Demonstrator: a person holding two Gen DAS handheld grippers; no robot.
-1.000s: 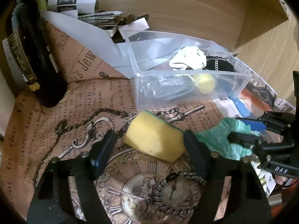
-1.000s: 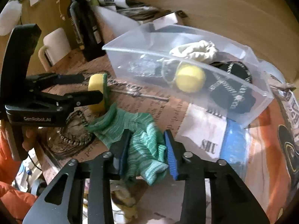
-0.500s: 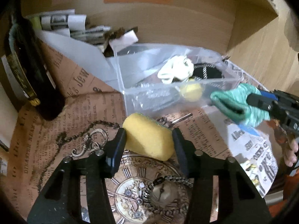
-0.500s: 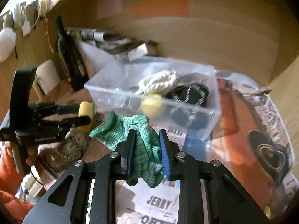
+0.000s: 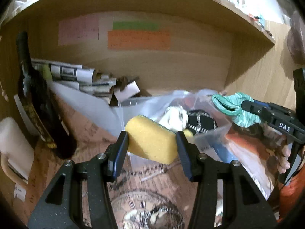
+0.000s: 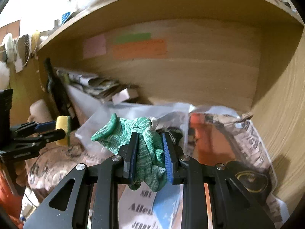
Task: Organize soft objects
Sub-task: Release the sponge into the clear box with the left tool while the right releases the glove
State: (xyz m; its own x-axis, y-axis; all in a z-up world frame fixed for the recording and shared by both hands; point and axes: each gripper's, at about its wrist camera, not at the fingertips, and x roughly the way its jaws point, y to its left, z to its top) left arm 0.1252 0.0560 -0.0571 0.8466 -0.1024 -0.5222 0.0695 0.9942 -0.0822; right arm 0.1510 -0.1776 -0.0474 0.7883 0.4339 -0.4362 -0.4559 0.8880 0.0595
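Sponge (image 5: 152, 142) sits pinched in the left gripper (image 5: 152, 143) jaws, glove (image 6: 144, 148) in the right gripper (image 6: 149, 152), both lifted near the clear bin (image 5: 215, 131). Best carry each over its rim before releasing.

The bin (image 5: 215, 133) sits on the worktop (image 5: 91, 133) before the back wall (image 5: 171, 64); a bottle (image 5: 38, 103) stands to its left.

Warm light, perhaps motion-blurred, fisheye-warped.
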